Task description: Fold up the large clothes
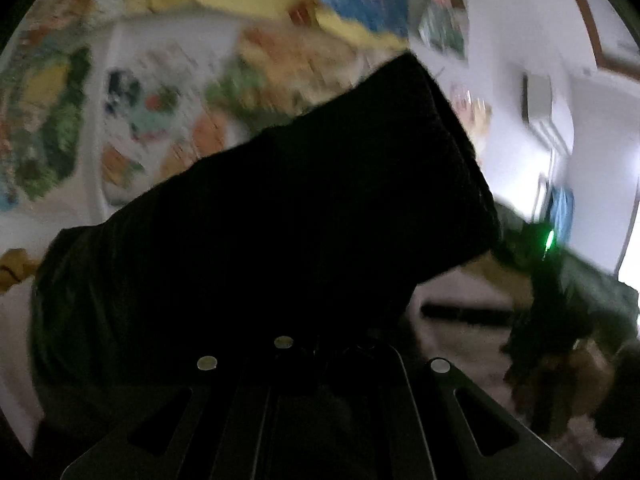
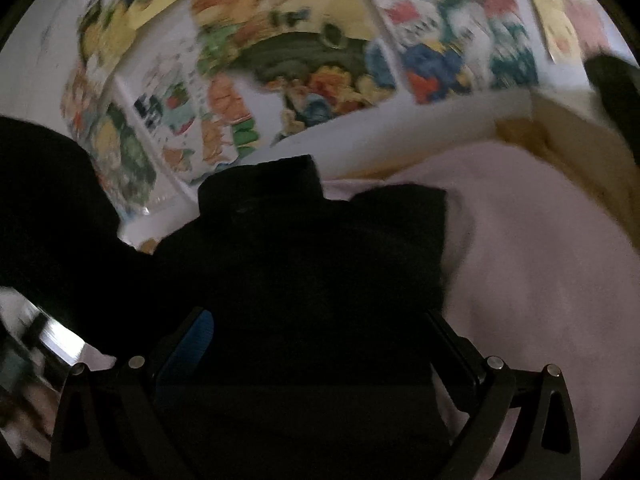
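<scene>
Left wrist view: blurred throughout. Large black fabric garment (image 1: 280, 216) filling the centre, draped from upper right down over the front of the left gripper (image 1: 320, 360), covering its fingers. Only the dark frame with silver rivets visible at the bottom edge. Cannot tell whether the jaws are apart, together or clamped on the cloth. Behind the garment, a white wall (image 1: 516, 12) hung with colourful cartoon posters (image 1: 160, 112), smeared by motion. At right, a dark shape with a small green light (image 1: 550, 238), too blurred to identify.

Right wrist view: same black fabric garment (image 2: 304, 264) lying over the front of the right gripper (image 2: 316, 360) and spreading left to the frame edge. Frame arms angled outward at both sides; a blue pad (image 2: 196, 340) on the left finger and the dark edge of the right finger standing well apart, with cloth bunched between them. Fingertips hidden under the fabric, so contact with the pads not clear. To the right and below, a pale pink sheet (image 2: 540, 280) on a bed, garment resting partly on it. Beyond, a cream-coloured bed edge (image 2: 552, 128) and the poster-covered wall (image 2: 280, 60). At lower left, a shiny reflective surface (image 2: 56, 336), blurred.
</scene>
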### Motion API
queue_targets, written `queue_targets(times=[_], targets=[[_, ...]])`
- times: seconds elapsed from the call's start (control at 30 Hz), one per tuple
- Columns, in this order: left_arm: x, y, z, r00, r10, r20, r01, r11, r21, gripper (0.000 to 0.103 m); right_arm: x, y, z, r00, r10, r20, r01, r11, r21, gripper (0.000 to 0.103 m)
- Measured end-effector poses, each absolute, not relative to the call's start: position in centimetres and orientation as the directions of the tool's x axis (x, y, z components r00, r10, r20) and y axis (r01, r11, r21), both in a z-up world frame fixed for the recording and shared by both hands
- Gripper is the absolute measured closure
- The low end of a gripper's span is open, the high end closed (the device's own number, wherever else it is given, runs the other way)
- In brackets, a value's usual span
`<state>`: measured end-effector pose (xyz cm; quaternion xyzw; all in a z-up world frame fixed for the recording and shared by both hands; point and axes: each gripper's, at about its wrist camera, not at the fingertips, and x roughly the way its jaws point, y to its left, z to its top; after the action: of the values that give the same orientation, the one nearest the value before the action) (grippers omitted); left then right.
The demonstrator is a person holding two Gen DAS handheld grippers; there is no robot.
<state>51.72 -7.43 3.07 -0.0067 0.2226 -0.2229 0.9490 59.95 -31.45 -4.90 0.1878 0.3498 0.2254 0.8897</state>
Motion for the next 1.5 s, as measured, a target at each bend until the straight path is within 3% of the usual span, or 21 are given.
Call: queue_targets(times=[0.27,0.5,0.67,0.73,0.83,0.9,1.0,1.07,1.17,1.2,1.23,1.37,1.5], targets=[[55.1,-10.5,-4.9,0.691,-0.401,-0.601,0.462,0.885,-0.06,0.102,61.2,-35.3,-8.9,0.582,0.687,-0.435,-0.201,0.64,0.741,0.0],[54.5,-11.1,-7.7,0.618,-0.396,-0.679,0.469,0.879,-0.086,0.101,62.8,-36.6,-12.9,0.505,0.827,-0.247,-0.075,0.327,0.942,0.0],[53.7,-10.6,-7.6,0.578,-0.435,-0.69,0.477,0.867,-0.146,0.099,63.1,-35.1,-12.1,0.482,0.824,-0.297,-0.11,0.394,0.913,0.0],[53.5,-10.2,-7.4,0.562,-0.451,-0.693,0.484,0.859,-0.167,0.099,63.1,-34.0,-11.4,0.478,0.809,-0.341,-0.135,0.451,0.882,0.007],[52.7,-9.9,-7.0,0.546,-0.467,-0.695,0.507,0.845,-0.169,0.098,62.9,-32.8,-11.1,0.476,0.783,-0.399,-0.158,0.523,0.838,0.028],[52.1,-9.7,-6.7,0.537,-0.473,-0.698,0.521,0.837,-0.168,0.098,62.7,-32.2,-11.3,0.472,0.772,-0.427,-0.158,0.55,0.82,0.064],[51.3,-9.3,-6.4,0.525,-0.48,-0.702,0.535,0.828,-0.166,0.094,62.4,-31.7,-11.5,0.472,0.751,-0.462,-0.167,0.591,0.789,0.086],[50.7,-8.9,-6.1,0.518,-0.491,-0.701,0.543,0.821,-0.174,0.09,62.0,-31.3,-11.0,0.474,0.738,-0.48,-0.197,0.62,0.759,0.091],[49.7,-8.3,-5.7,0.507,-0.51,-0.695,0.561,0.807,-0.183,0.059,61.5,-31.2,-9.4,0.503,0.714,-0.487,-0.236,0.656,0.717,0.095],[49.4,-8.2,-5.5,0.509,-0.519,-0.687,0.566,0.803,-0.187,0.041,61.4,-31.1,-8.8,0.512,0.708,-0.486,-0.251,0.664,0.704,0.095],[48.9,-7.9,-5.2,0.518,-0.528,-0.672,0.568,0.801,-0.192,0.033,61.3,-31.1,-8.2,0.52,0.699,-0.49,-0.262,0.677,0.688,0.095],[47.5,-6.4,-3.8,0.555,-0.542,-0.631,0.556,0.806,-0.203,0.032,60.9,-30.5,-6.4,0.561,0.652,-0.511,-0.293,0.733,0.614,0.095],[47.0,-2.9,-1.9,0.634,-0.531,-0.562,0.478,0.84,-0.255,0.032,60.7,-29.5,-5.8,0.627,0.531,-0.57,-0.321,0.843,0.433,0.095]])
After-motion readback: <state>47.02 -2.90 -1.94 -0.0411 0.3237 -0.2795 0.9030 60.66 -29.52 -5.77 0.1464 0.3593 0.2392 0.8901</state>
